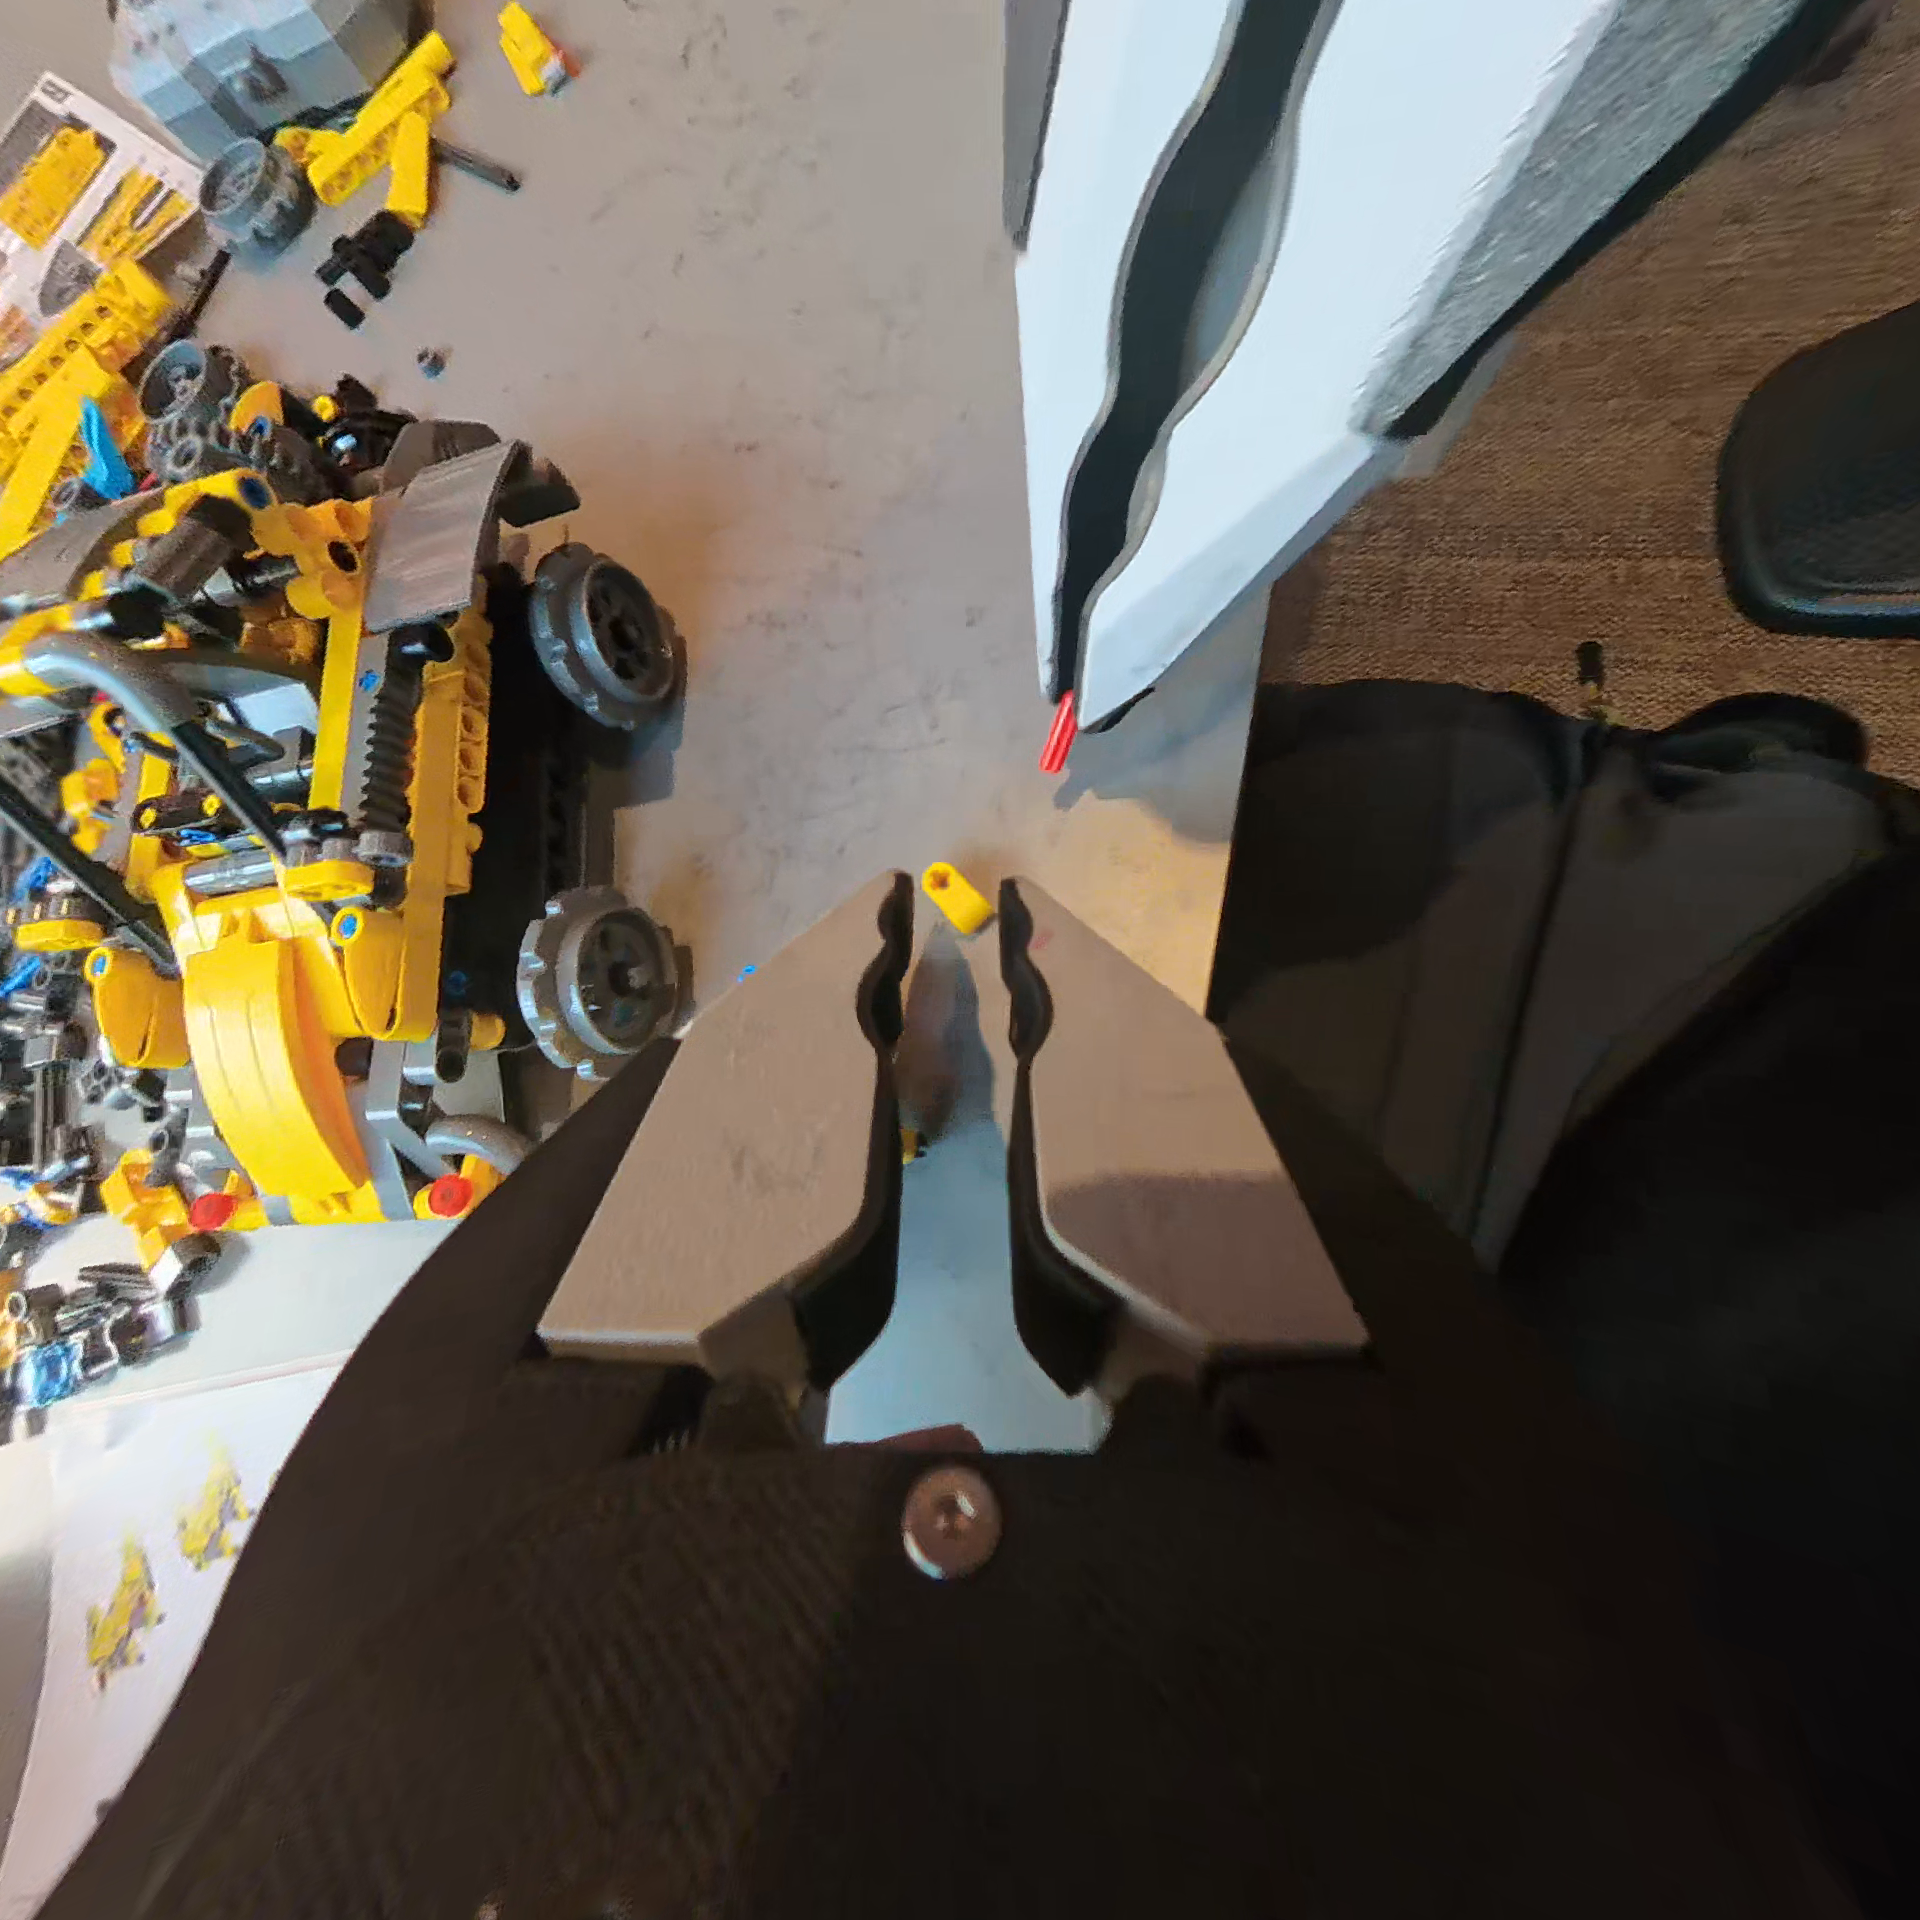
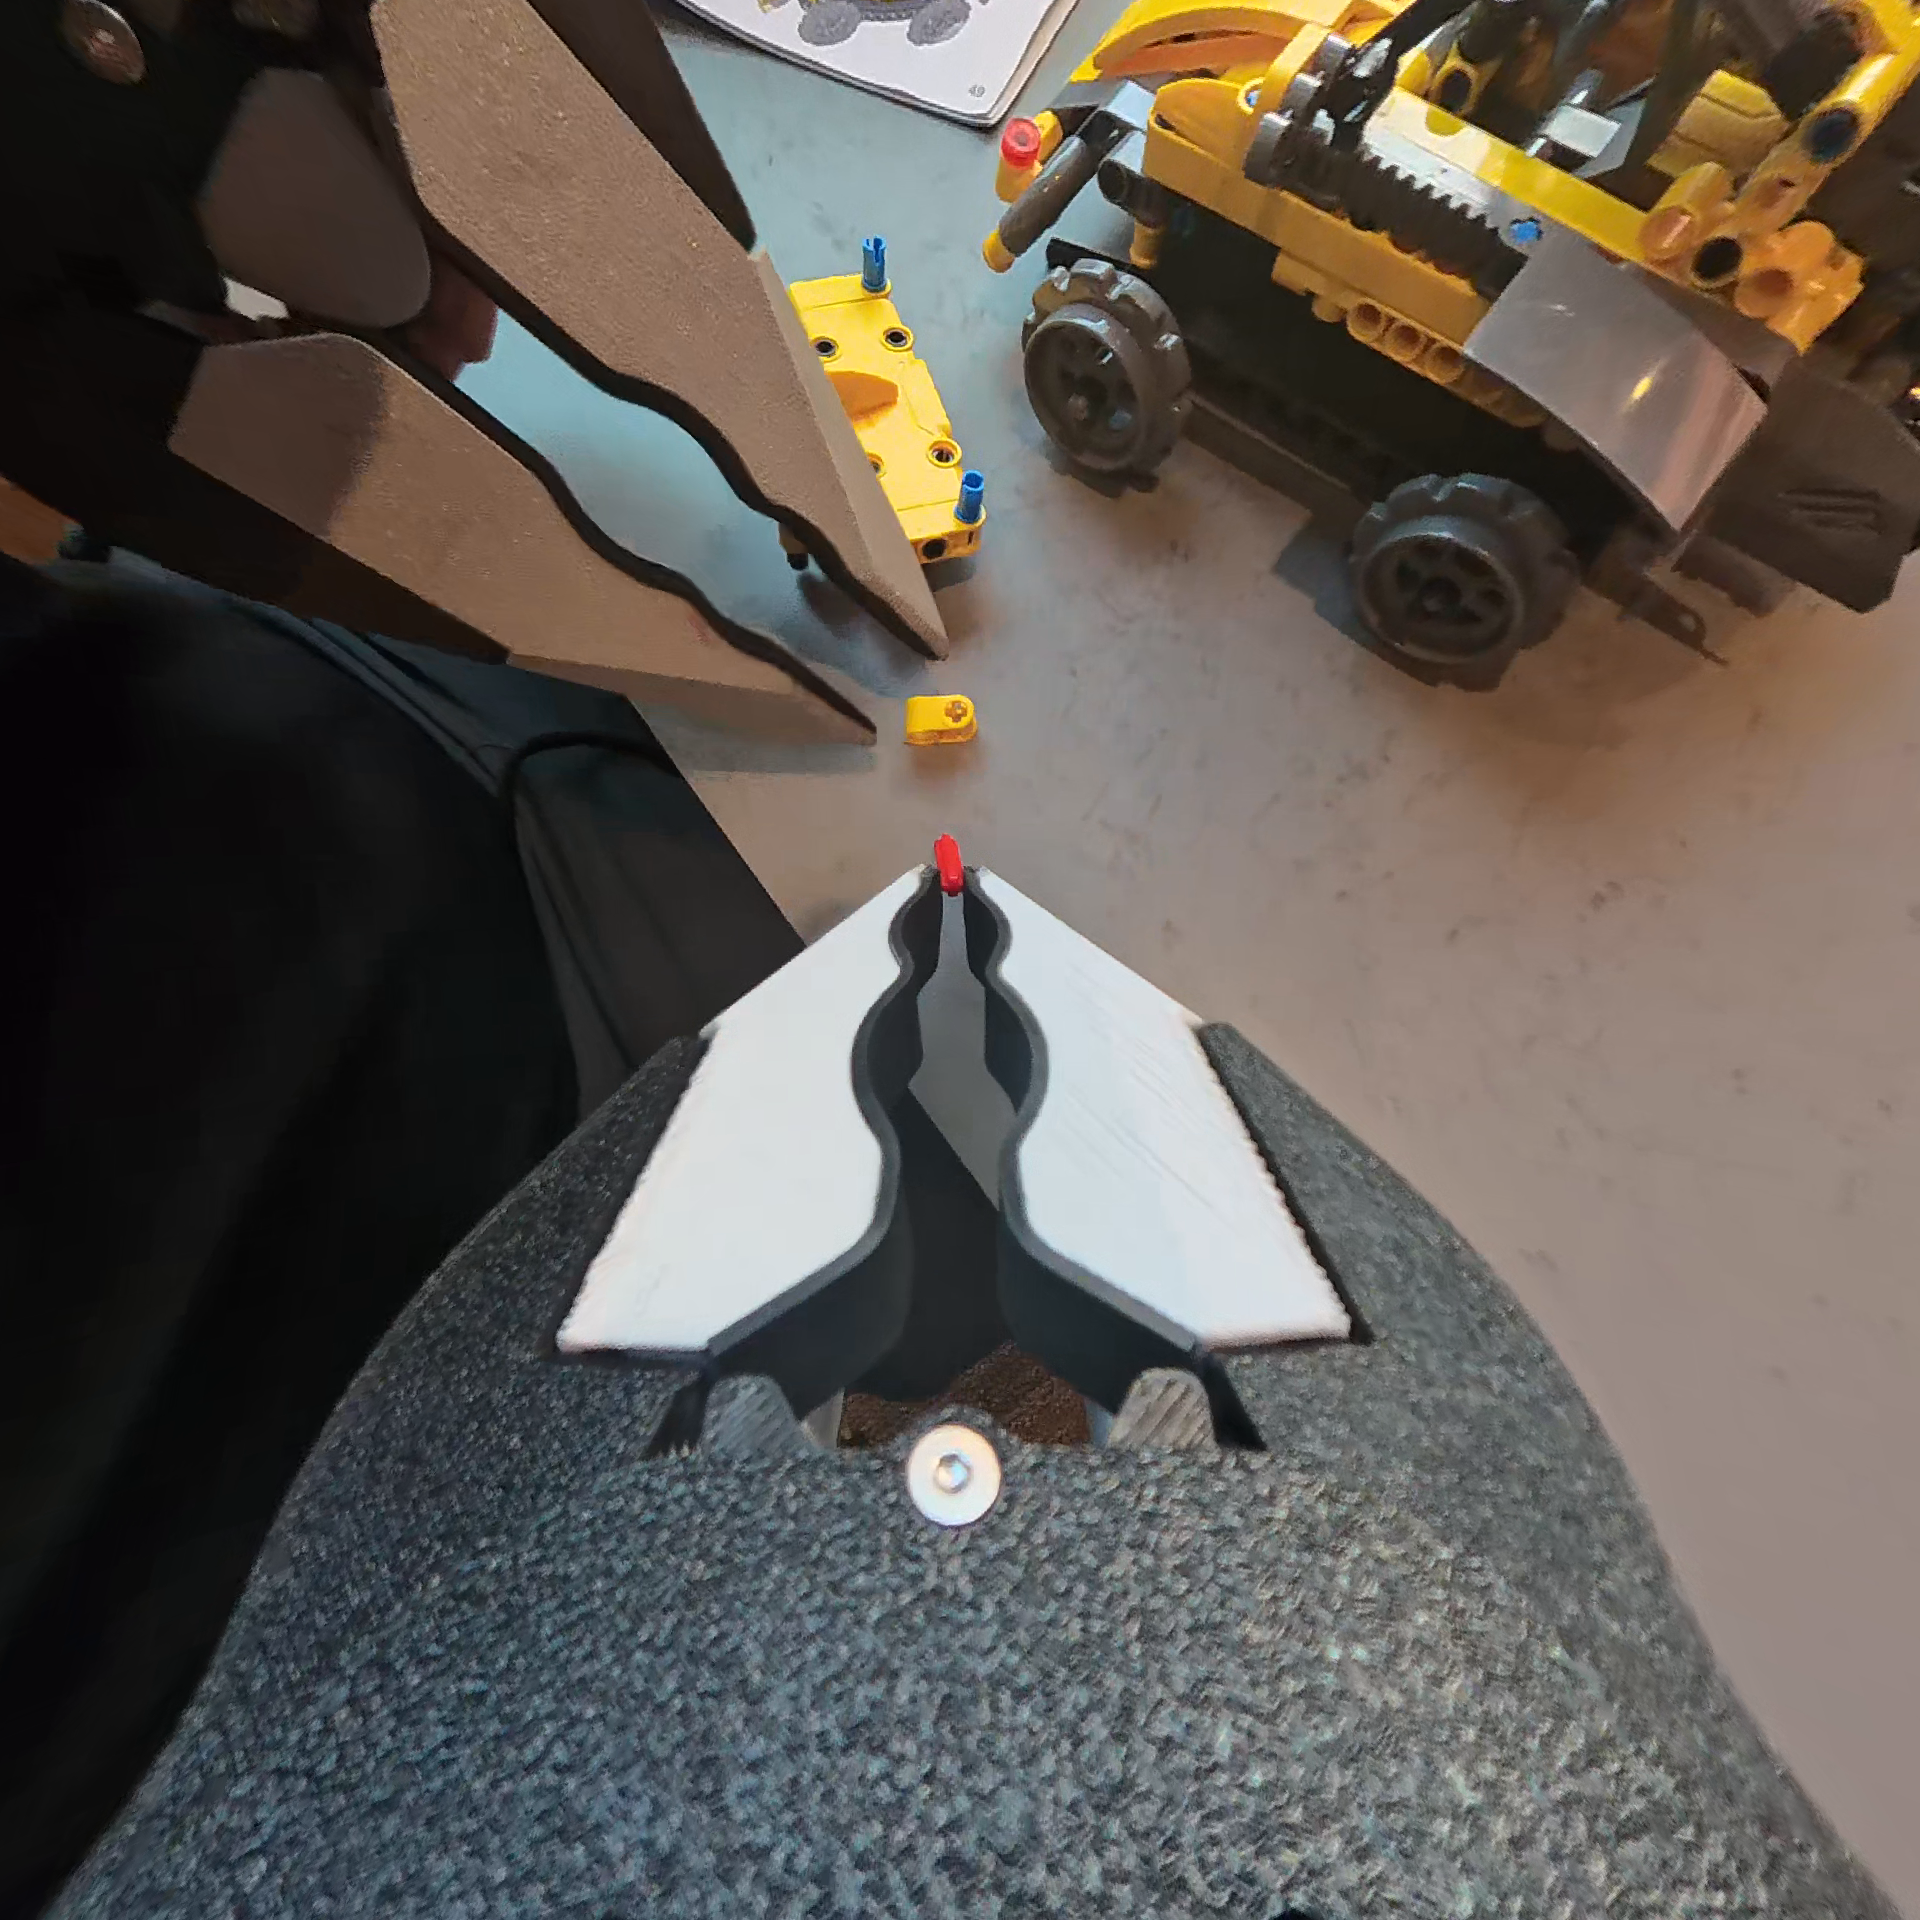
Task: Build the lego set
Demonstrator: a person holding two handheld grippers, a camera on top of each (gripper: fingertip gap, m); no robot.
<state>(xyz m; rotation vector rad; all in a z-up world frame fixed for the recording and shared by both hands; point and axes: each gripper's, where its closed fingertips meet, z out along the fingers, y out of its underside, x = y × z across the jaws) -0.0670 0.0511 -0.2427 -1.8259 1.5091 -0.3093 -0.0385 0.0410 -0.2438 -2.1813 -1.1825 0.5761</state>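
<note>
Fingers of the right gripper (image 2: 948, 878) are pressed onto a small red pin (image 2: 947, 862), which sticks out past their white tips just above the worktop (image 2: 1351, 935). Fingers of the left gripper (image 1: 961, 894), grey with wavy black pads, stand spread, and a small yellow connector piece (image 1: 958, 896) lies on the worktop at their tips, in the gap between them; whether it touches either finger cannot be told.

A pale grey, mottled worktop carries everything. Past its edge lie brown carpet (image 1: 1558, 499) and part of a black chair (image 1: 1829, 499); dark fabric (image 1: 1558, 935) fills the near side.

Short, round and bright red, the pin shows only its outer end. In the left wrist view it hangs at the tip of the white gripper, near the yellow connector but apart from it.

Beside the grippers stands a yellow and grey toy truck (image 2: 1455, 312) built from bricks, with dark knobbly wheels. A flat yellow block with blue pegs (image 2: 894, 405) lies partly behind the left gripper's finger. Loose pieces (image 1: 343, 177) and printed instruction sheets (image 1: 73, 197) lie farther off; their print is too small to read.
</note>
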